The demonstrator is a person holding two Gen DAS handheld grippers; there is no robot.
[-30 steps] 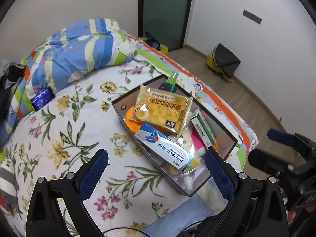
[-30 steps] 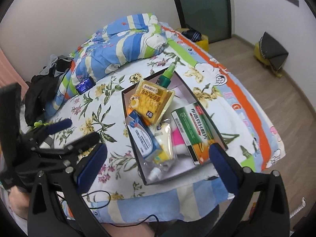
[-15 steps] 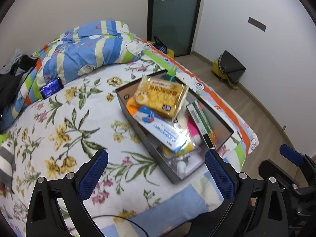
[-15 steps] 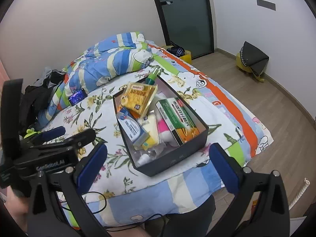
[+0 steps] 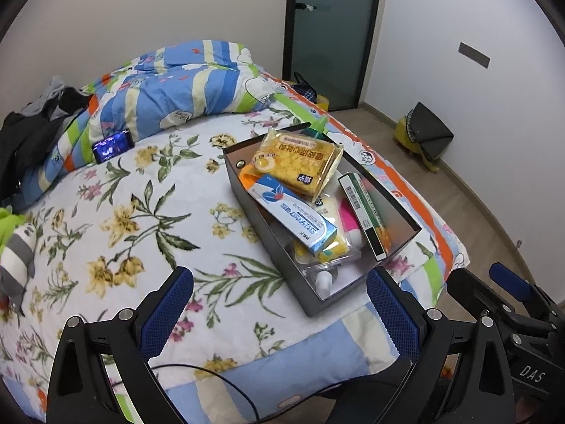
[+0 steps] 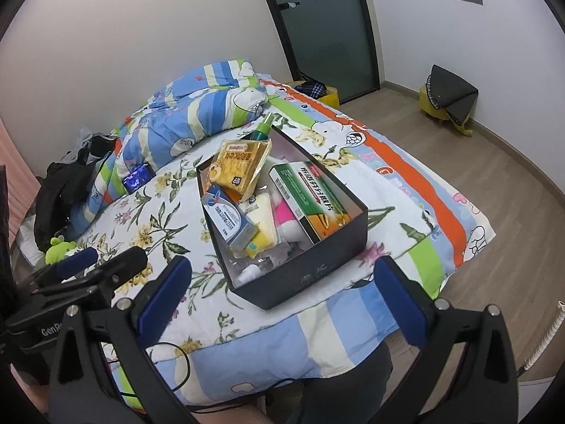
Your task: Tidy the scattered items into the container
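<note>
1. Box (image 6: 317,247) sits on bed (image 6: 169,212) near its foot edge, full: yellow packet (image 6: 240,166), blue-white carton (image 6: 226,215), green-orange carton (image 6: 310,194), green bottle (image 6: 263,129).
2. Left gripper (image 5: 279,312) fingers spread wide, empty, short of box.
3. Right gripper (image 6: 279,300) fingers spread wide, empty.

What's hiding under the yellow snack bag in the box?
Under the yellow snack bag in the box peek something orange and a blue-white carton. Anything deeper is covered.

Dark box (image 6: 317,247), floral bedspread (image 5: 116,219)
</note>
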